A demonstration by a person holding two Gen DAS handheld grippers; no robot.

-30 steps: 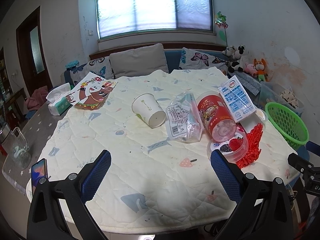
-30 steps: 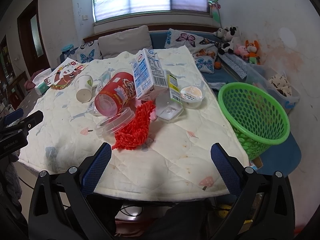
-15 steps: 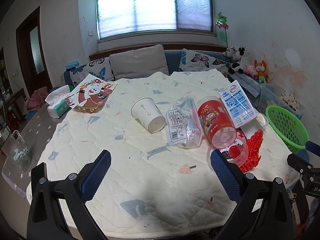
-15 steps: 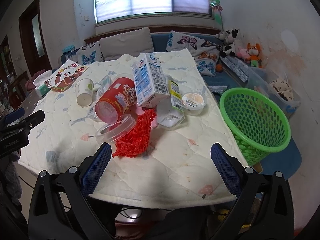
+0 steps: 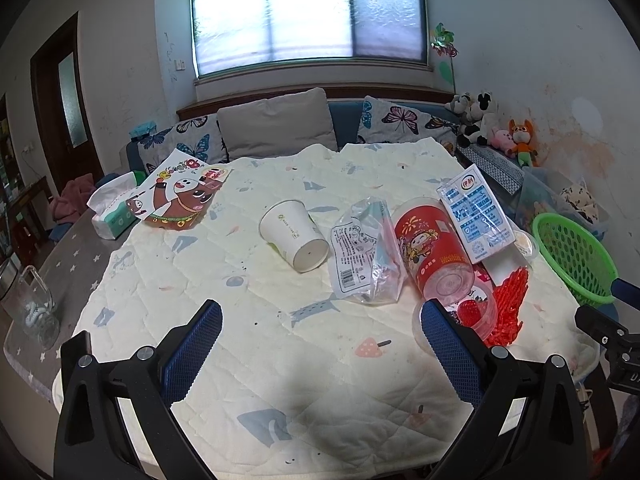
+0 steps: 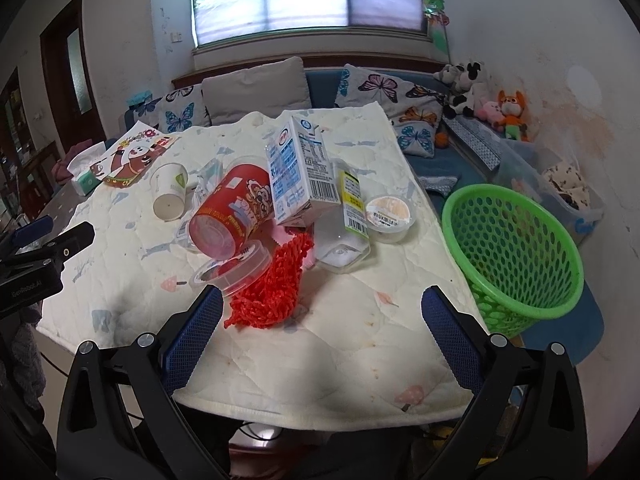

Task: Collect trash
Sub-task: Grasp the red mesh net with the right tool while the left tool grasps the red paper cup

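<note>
Trash lies on the quilted table [image 5: 280, 360]: a tipped white paper cup [image 5: 294, 236], a clear plastic bag [image 5: 366, 258], a red tub [image 5: 434, 256] on its side, a blue-white milk carton [image 5: 476, 218], a clear lidded cup [image 6: 232, 268], red netting [image 6: 272, 288] and a clear bottle [image 6: 344, 220]. A green mesh basket [image 6: 516, 248] stands right of the table. My left gripper [image 5: 320, 344] is open and empty above the near table edge. My right gripper [image 6: 322, 328] is open and empty, just short of the netting.
A tissue pack [image 5: 114, 210] and a cartoon picture sheet [image 5: 180, 196] lie at the table's far left. A glass jar [image 5: 30, 308] stands at the left edge. A small sealed pudding cup [image 6: 388, 212] sits near the basket. A cushioned bench with soft toys runs behind.
Both grippers have moved forward over the table toward the trash; the objects look nearer. Nothing was taken hold of and the jaws have stayed open.
</note>
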